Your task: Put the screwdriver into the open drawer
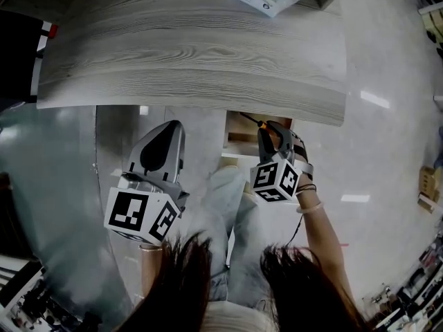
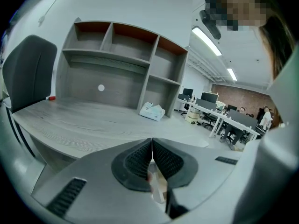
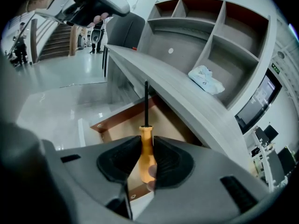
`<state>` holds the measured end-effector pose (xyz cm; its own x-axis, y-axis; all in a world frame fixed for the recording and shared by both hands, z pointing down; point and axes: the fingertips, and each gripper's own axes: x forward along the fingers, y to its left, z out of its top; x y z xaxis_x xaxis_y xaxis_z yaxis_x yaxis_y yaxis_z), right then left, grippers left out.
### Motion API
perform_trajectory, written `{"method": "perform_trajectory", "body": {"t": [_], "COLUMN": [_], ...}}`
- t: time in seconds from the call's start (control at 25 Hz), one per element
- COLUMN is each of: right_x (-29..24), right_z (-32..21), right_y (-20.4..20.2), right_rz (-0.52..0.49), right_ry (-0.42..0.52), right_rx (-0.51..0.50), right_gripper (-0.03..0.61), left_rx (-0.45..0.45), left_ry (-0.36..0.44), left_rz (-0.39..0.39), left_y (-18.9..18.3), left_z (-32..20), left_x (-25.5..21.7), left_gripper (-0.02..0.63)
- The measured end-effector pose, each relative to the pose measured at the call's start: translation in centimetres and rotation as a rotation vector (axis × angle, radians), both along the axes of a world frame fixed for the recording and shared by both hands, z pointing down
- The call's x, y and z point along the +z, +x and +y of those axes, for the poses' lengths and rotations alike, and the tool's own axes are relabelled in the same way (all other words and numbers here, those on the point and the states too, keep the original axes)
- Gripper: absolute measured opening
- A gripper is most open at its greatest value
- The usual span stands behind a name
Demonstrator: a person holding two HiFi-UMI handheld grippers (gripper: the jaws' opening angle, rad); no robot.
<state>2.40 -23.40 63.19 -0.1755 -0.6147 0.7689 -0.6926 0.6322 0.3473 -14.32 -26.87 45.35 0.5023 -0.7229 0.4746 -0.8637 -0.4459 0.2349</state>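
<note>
The right tongs (image 3: pixel 146 148) grip the screwdriver (image 3: pixel 147 158) by its handle, shaft aimed over the open drawer (image 3: pixel 166 122) for lowering in; the left tongs (image 2: pixel 152 158) are clenched empty.

Long ceiling strips (image 2: pixel 205 34) light my two gripper views evenly and brightly, while my head view is dimmer, with white glints on the glossy floor (image 1: pixel 374 99). All three pictures bulge like a fisheye and go black at the corners. The near shell of my left gripper (image 2: pixel 152 149) is soft and blurred, while the screwdriver (image 3: pixel 146 158) in my right gripper (image 3: pixel 145 143) looks sharper.
</note>
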Motion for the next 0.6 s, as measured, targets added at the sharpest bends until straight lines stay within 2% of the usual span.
{"method": "perform_trajectory", "body": {"t": [0.12,0.4,0.6], "right_x": [1.0,2.8,3.7], "right_z": [0.1,0.4,0.2], "right_y": [0.0,-0.3,-0.2], "right_rz": [0.011,0.037,0.058], "right_ry": [-0.022,-0.072,-0.098], "right_rx": [-0.003,-0.013,0.002], "right_gripper": [0.100,0.100,0.100], "left_rx": [0.036,0.059,0.087], "left_ry": [0.003,-0.019,-0.016], "left_rz": [-0.026,0.018,-0.001], "left_y": [0.9,2.4,3.2], "left_z": [0.4,1.0,1.4], "left_x": [1.8,4.8,6.9], "left_gripper": [0.020,0.020,0.020]}}
